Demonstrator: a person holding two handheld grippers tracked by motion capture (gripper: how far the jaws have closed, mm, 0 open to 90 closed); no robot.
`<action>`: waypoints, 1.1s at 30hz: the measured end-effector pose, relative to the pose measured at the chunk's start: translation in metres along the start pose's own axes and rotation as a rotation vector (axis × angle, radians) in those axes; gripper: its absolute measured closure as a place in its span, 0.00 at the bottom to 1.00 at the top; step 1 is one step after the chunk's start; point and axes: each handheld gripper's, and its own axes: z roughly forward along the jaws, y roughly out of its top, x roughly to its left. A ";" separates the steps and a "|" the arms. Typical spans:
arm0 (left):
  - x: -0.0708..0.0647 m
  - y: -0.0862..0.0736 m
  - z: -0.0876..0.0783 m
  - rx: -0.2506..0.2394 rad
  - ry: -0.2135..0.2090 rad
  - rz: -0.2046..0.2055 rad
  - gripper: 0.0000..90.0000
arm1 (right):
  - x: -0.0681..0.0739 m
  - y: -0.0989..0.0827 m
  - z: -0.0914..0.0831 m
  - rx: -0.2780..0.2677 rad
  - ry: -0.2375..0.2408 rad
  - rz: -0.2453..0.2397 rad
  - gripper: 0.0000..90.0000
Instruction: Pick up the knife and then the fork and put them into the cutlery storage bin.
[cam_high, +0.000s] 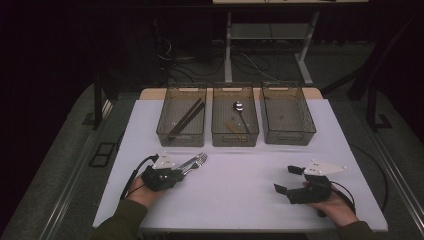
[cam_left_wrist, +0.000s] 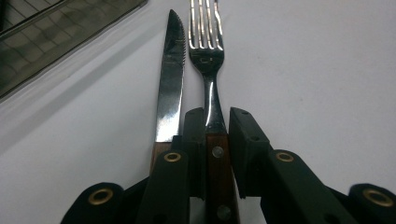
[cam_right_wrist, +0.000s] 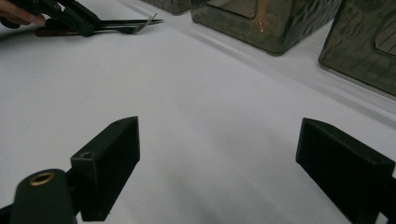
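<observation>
A fork with a wooden handle lies on the white table, its tines pointing away from my left gripper. Both jaws of that gripper press on the handle where it meets the metal neck. A steak knife lies parallel just left of the fork, outside the jaws. In the high view the left gripper is at the front left, with the fork pointing toward the bins. My right gripper rests at the front right, jaws wide open over bare table, also seen as the right gripper.
Three dark see-through bins stand in a row at the back. The left bin holds brown sticks, the middle bin a spoon and a small brown piece. The right bin is beside it. Table edges lie close to both hands.
</observation>
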 end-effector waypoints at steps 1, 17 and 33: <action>0.000 0.000 0.000 -0.001 0.001 -0.004 0.86 | 0.000 0.000 0.000 -0.003 0.001 0.005 0.15; -0.030 0.027 -0.004 -0.083 -0.060 -0.005 0.86 | 0.001 0.013 -0.001 -0.020 0.030 0.070 0.16; -0.064 0.075 0.028 -0.132 -0.106 0.066 0.86 | -0.004 0.049 0.020 -0.073 0.086 0.120 0.16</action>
